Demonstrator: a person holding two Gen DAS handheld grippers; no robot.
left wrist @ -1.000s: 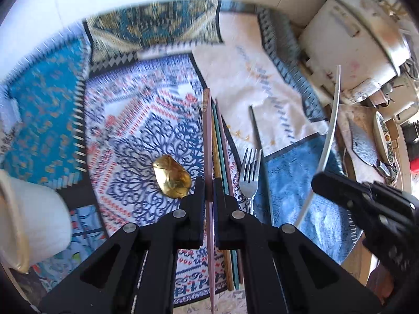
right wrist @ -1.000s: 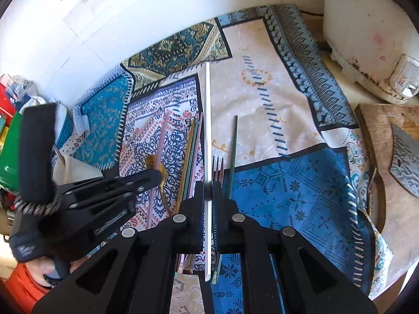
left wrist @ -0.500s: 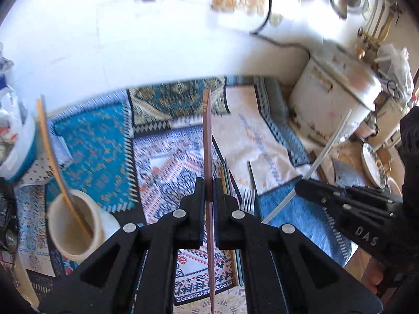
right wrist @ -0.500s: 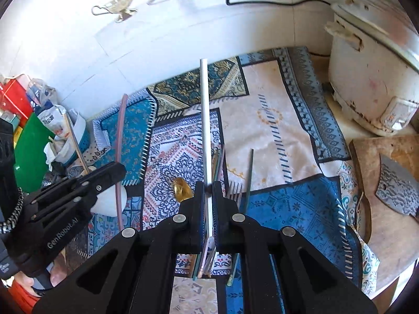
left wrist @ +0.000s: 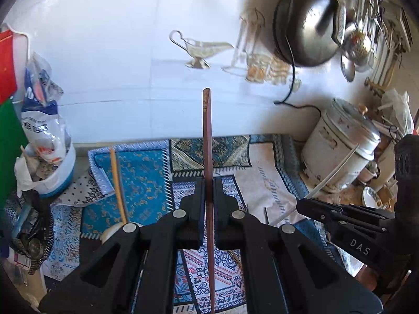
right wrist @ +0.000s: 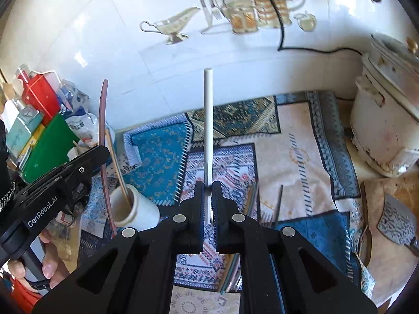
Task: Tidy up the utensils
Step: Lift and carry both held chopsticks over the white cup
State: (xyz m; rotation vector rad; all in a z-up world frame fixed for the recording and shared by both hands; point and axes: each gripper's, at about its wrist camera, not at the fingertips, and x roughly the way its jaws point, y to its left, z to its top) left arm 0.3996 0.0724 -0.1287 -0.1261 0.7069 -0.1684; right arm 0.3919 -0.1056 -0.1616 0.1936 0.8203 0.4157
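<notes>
Brown chopstick (left wrist: 207,141) is pinched in the left tool (left wrist: 206,196), jaws pressed together on it, stick running straight up the middle of the left wrist view w/ its tip against the white tiled wall (left wrist: 110,60). In the right wrist view the same stick shows at left as a dark red-brown curve, passing just in front of the cup.

White chopstick (right wrist: 208,130) is pinched in the right tool (right wrist: 207,198), jaws squeezed on it, also pointing up & away. Left wrist view shows it slanting up from the right tool toward the rice cooker (left wrist: 340,157).

Both sticks are held up off the surface (right wrist: 377,175).

White cup (right wrist: 136,206) stands on the patterned cloth (right wrist: 296,157), left of centre, w/ 1 tan chopstick (right wrist: 117,167) leaning in it. A fork (right wrist: 265,217) and a dark thin utensil (right wrist: 279,201) lie on the cloth just right of the right tool; more thin sticks lie beside them, partly hidden by the tool.

Cleaver (right wrist: 395,222) rests on a wooden board (right wrist: 379,261) at far right. A person's fingers (right wrist: 48,267) wrap the left tool's handle. Green board (right wrist: 44,151) & red bottle (right wrist: 39,94) at far left.
</notes>
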